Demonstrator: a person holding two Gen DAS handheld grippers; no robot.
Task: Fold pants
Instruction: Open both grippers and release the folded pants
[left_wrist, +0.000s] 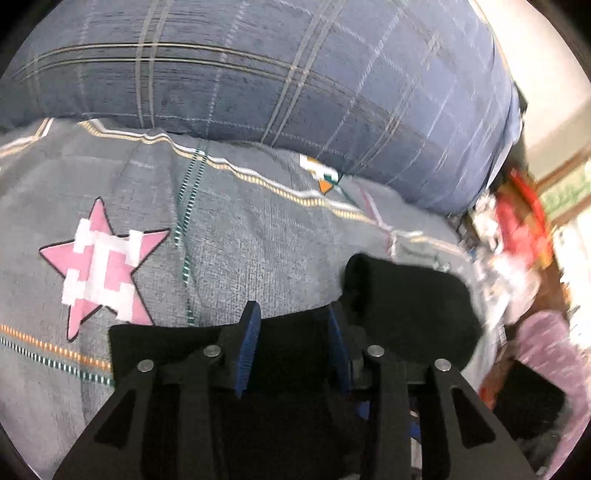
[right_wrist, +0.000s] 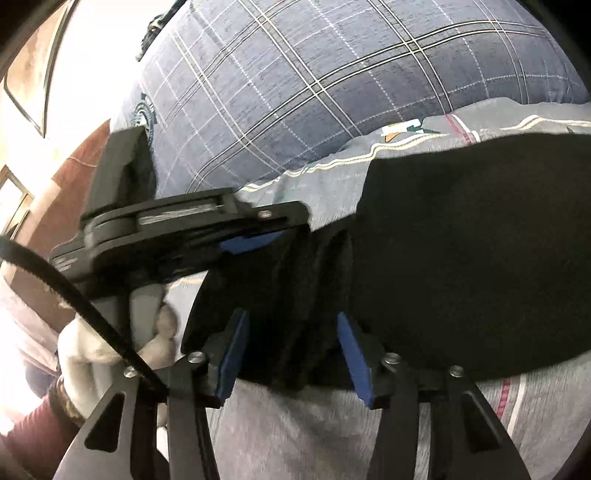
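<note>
The black pants (left_wrist: 402, 306) lie on a grey bedspread (left_wrist: 229, 240). In the left wrist view my left gripper (left_wrist: 293, 314) has its blue-padded fingers (left_wrist: 248, 339) spread apart over the near edge of the black cloth. In the right wrist view the pants (right_wrist: 472, 251) spread to the right in a wide black mass, with bunched folds near the middle. My right gripper (right_wrist: 293, 325) is open, its blue pads (right_wrist: 354, 354) on either side of the bunched edge. The left gripper (right_wrist: 258, 230) shows there from the side, at the pants' left end.
A large blue plaid pillow (left_wrist: 295, 74) lies at the back, also in the right wrist view (right_wrist: 332, 74). A pink star (left_wrist: 103, 266) is printed on the bedspread. Cluttered items (left_wrist: 517, 229) sit off the bed's right side. A white-gloved hand (right_wrist: 110, 343) holds the left gripper.
</note>
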